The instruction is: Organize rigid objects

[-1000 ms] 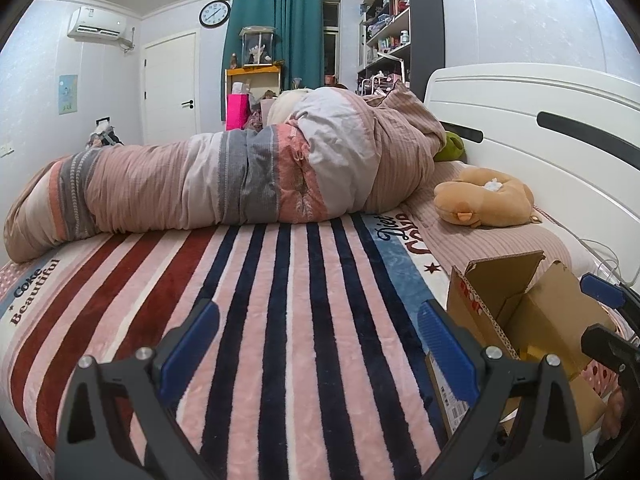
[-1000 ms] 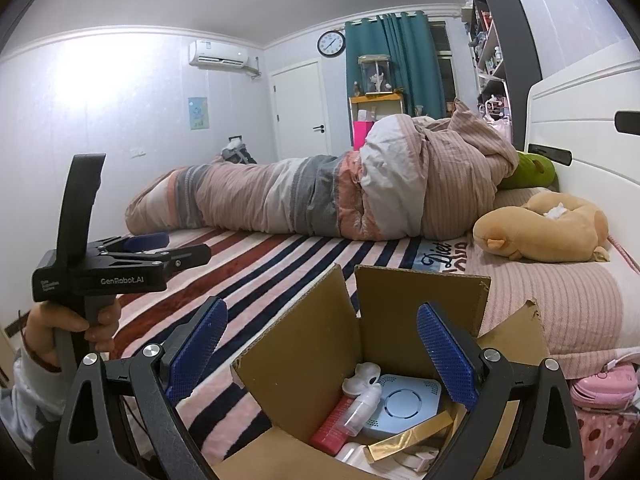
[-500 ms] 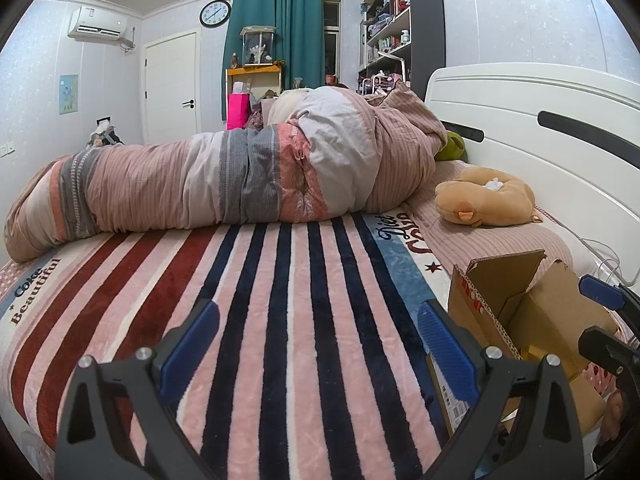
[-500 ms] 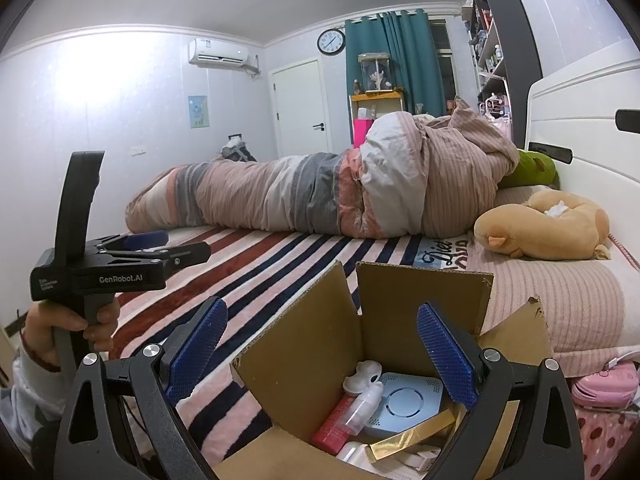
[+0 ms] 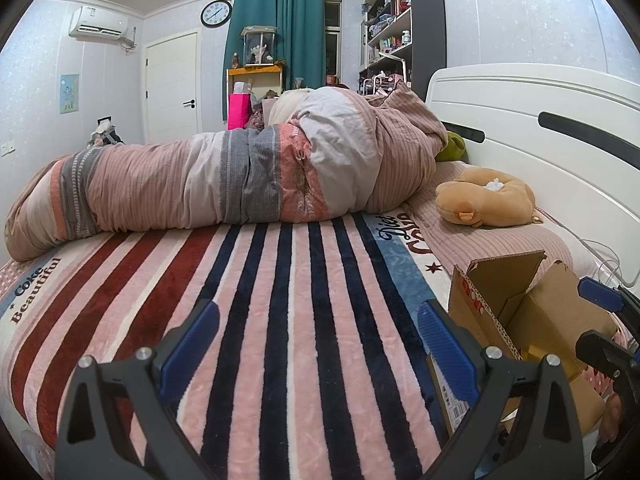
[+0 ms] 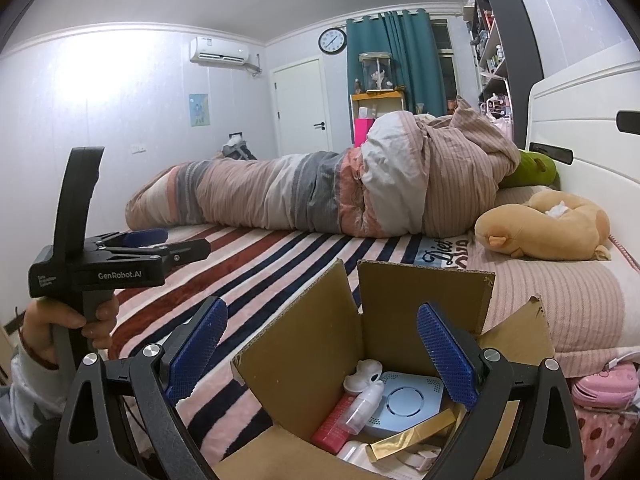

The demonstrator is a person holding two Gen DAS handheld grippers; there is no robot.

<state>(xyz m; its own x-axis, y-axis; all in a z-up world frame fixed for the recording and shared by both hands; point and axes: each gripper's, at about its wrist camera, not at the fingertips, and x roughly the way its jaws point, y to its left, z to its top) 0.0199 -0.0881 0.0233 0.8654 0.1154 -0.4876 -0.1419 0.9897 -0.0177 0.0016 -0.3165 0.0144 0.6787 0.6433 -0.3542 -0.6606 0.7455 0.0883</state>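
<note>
An open cardboard box (image 6: pixel 424 312) stands on the striped bed, under my right gripper (image 6: pixel 322 354), which is open and empty above it. Inside lie a pale blue flat device (image 6: pixel 404 404), a small clear bottle (image 6: pixel 362 406), a red pack (image 6: pixel 334 424), a gold strip (image 6: pixel 412 438) and a white piece (image 6: pixel 366 374). The box also shows at the right of the left wrist view (image 5: pixel 516 312). My left gripper (image 5: pixel 318 346) is open and empty over the striped blanket (image 5: pixel 280 304), left of the box. It also shows in the right wrist view (image 6: pixel 156 246).
A rolled striped duvet (image 5: pixel 240 176) lies across the bed's far side. An orange plush toy (image 5: pixel 486 200) and a green plush (image 5: pixel 452 146) rest by the white headboard (image 5: pixel 540 120). Pink slippers (image 6: pixel 604 386) lie on the floor at the right. Shelves (image 5: pixel 396 28) stand behind.
</note>
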